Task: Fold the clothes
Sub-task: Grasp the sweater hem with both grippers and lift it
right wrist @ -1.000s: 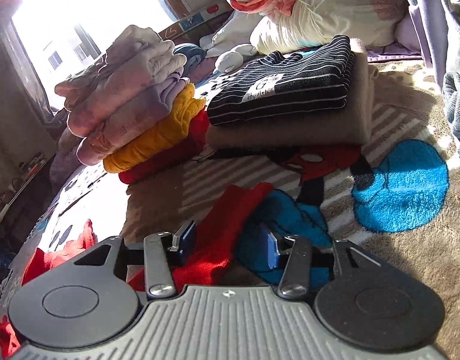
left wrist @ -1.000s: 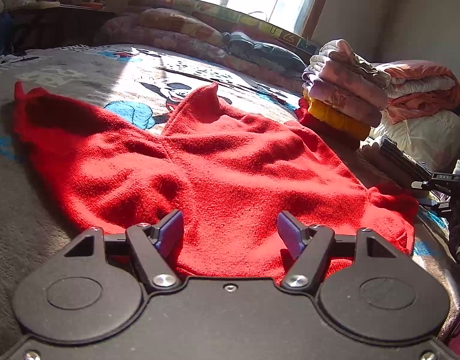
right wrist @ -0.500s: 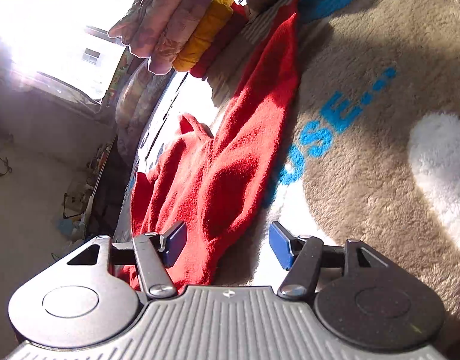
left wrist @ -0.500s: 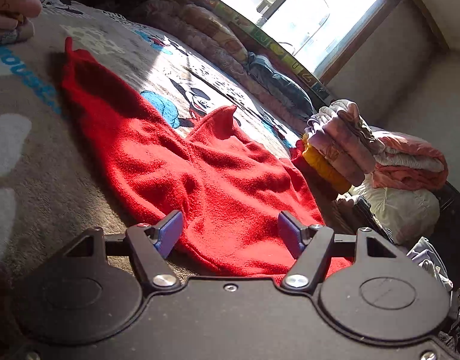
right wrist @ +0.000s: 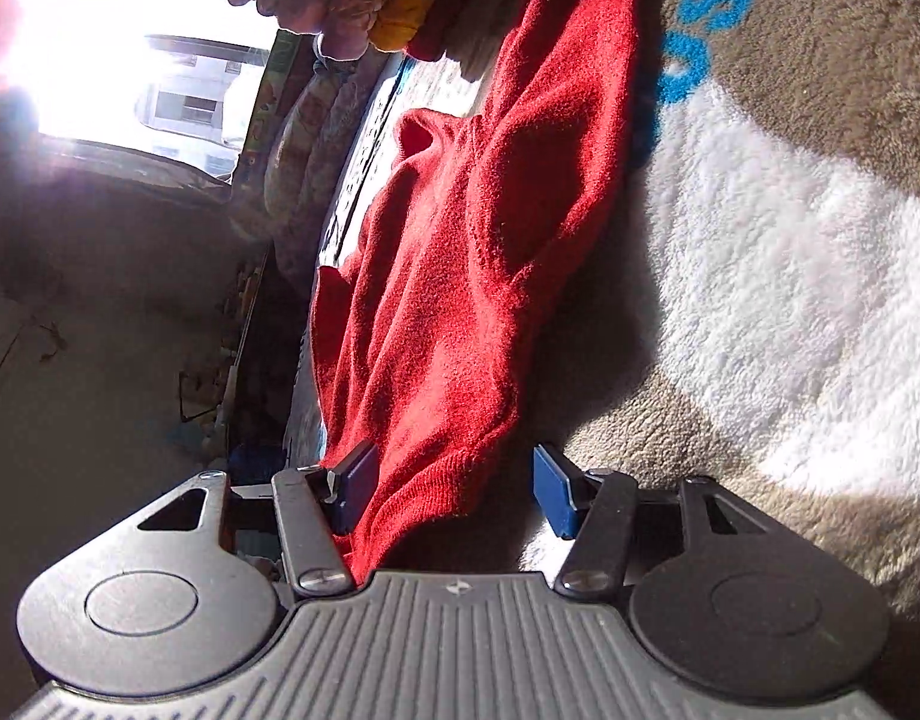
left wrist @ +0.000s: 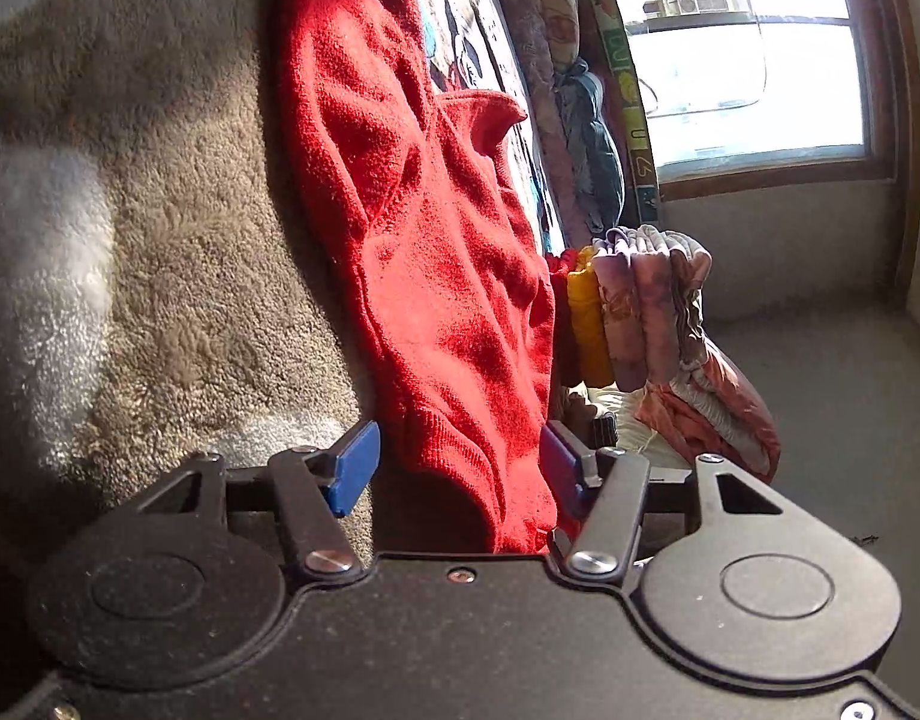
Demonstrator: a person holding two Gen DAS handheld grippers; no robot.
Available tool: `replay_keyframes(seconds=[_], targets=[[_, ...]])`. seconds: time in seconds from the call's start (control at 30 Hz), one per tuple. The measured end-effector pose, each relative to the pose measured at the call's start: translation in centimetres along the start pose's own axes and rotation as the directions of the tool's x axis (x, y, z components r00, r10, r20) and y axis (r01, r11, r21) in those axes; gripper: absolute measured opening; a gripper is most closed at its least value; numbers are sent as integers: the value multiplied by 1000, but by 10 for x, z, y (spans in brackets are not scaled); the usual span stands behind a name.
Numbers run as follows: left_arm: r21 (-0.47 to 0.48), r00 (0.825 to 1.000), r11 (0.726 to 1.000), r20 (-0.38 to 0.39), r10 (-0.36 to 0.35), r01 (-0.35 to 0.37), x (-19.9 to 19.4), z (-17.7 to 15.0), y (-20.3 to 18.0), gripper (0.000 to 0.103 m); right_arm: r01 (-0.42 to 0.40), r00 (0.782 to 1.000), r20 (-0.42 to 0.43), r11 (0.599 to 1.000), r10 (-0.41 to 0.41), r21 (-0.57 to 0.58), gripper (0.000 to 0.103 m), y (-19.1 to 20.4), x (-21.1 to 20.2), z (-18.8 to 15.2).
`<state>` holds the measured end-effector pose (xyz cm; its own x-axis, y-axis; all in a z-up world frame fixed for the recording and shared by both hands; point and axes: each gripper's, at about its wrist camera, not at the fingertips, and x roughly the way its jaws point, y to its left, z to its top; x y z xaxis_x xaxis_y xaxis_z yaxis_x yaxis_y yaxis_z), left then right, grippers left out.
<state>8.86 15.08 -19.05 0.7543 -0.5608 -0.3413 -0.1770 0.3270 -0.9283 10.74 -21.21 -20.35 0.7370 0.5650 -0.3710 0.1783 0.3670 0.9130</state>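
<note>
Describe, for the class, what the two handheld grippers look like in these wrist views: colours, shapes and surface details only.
The left gripper has a smooth black body with two round discs, black link arms with silver screws, and flat blue pads on its fingers. The right gripper has the same shape and blue pads, but its centre plate is grey and ribbed, with a small mark. No cables, hands or sleeves show.

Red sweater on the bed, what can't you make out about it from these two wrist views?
- Left wrist: the red sweater hem nearest the left gripper is hidden behind the gripper body.
- Right wrist: its near edge disappears behind the right gripper; window glare washes out the upper left.
- Both views: the sweater's far end is cut off by the frame.
</note>
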Motion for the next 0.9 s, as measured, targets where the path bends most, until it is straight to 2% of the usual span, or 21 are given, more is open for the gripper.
replay_keyframes(seconds=[0.07,0.13,0.17,0.2,0.27,0.33,0.4,0.5,0.57,0.6,0.63,0.9], targets=[[1,1000,1000,-3,7,-7,5,-1,-1,54,-7,1000,13,1000,7,9,53,2,6,-3],[13,1000,1000,-1,20,-20,10,-2,-4,53,2,1000,28,1000,-2,8,44,3,12,-5],[17,999,999,4,33,-33,12,-3,-4,51,6,999,33,1000,-6,8,33,2,16,-6],[18,999,999,9,49,-50,14,-4,-4,43,11,999,31,1000,-11,6,22,0,19,-7],[22,997,997,16,77,-77,18,-5,-3,35,13,999,38,1000,-13,-15,12,-5,23,-8],[32,995,994,22,101,-102,22,-5,-2,29,-4,999,43,999,5,-40,14,-4,21,-9],[58,994,992,26,108,-109,22,-6,-4,11,-27,998,50,998,29,-58,14,-3,17,-10],[103,990,985,31,136,-138,13,-10,-5,9,-73,995,59,994,78,-84,13,2,-1,-12],[135,987,977,35,160,-163,7,-14,-6,9,-45,998,31,997,48,-64,13,-8,-2,-14],[151,984,973,37,172,-175,4,-16,-6,9,-17,1000,17,997,19,-70,7,-13,1,-15],[158,984,971,40,175,-180,2,-16,-6,9,-21,999,24,994,23,-108,7,-15,3,-17],[142,987,978,80,140,-151,-9,-5,-3,11,-2,1000,3,995,2,-104,11,-12,-6,-15]])
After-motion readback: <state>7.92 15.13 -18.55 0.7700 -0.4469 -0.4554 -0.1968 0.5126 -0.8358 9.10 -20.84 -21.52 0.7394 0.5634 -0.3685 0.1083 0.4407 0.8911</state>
